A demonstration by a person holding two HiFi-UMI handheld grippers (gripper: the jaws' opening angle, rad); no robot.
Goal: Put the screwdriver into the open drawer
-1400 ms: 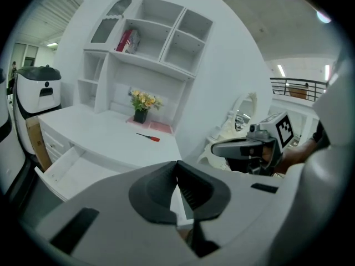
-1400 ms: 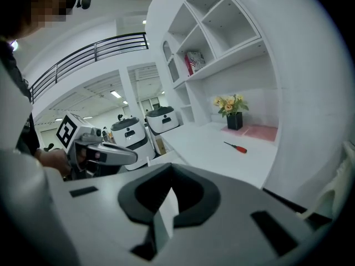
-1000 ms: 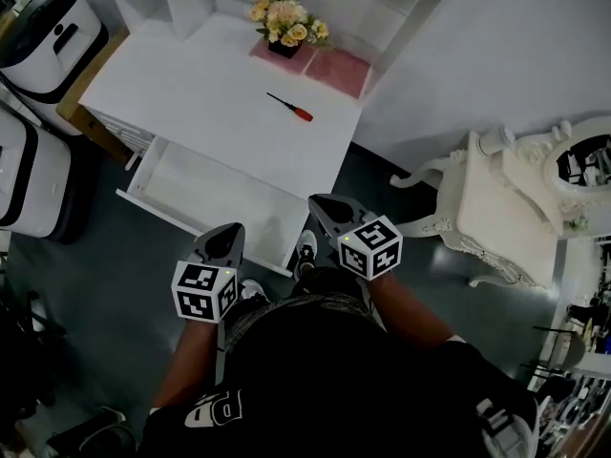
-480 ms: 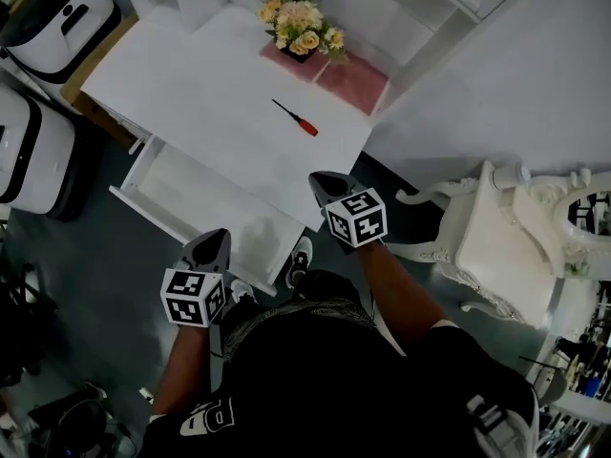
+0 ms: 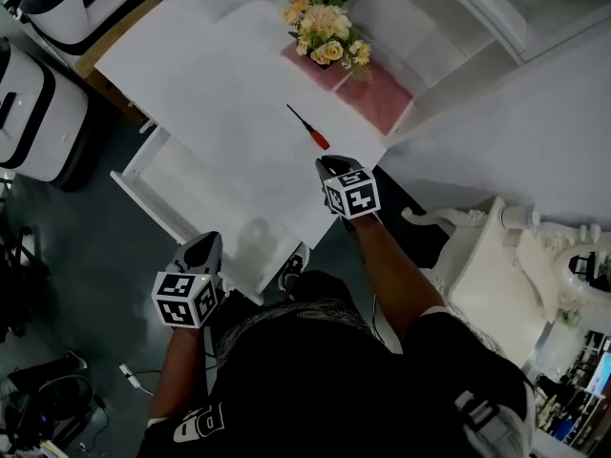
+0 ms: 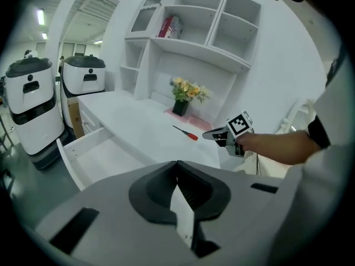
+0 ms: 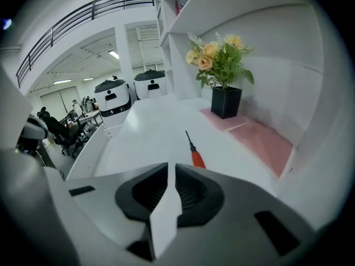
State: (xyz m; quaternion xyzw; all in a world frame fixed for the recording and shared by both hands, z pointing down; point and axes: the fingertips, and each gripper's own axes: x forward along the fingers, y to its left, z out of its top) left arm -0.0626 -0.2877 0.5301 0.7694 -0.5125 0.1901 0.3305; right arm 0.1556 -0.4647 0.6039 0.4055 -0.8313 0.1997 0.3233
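The screwdriver (image 5: 312,130) lies on the worktop (image 5: 220,74), right of the open drawer (image 5: 196,194). The right gripper (image 5: 331,163) hovers just near of its red handle, jaws just opening and empty. The left gripper (image 5: 206,244), clenched on nothing, hangs by the drawer's near end.

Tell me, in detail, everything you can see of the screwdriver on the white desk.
The screwdriver is small: a thin dark shaft that looks like metal and a short red-orange handle that looks like plastic. It lies flat on the white desk top, near the pink mat, and only the desk touches it. Its handle is toward the right claw, whose jaws have just been opening with nothing between them; the claw is close but not touching.
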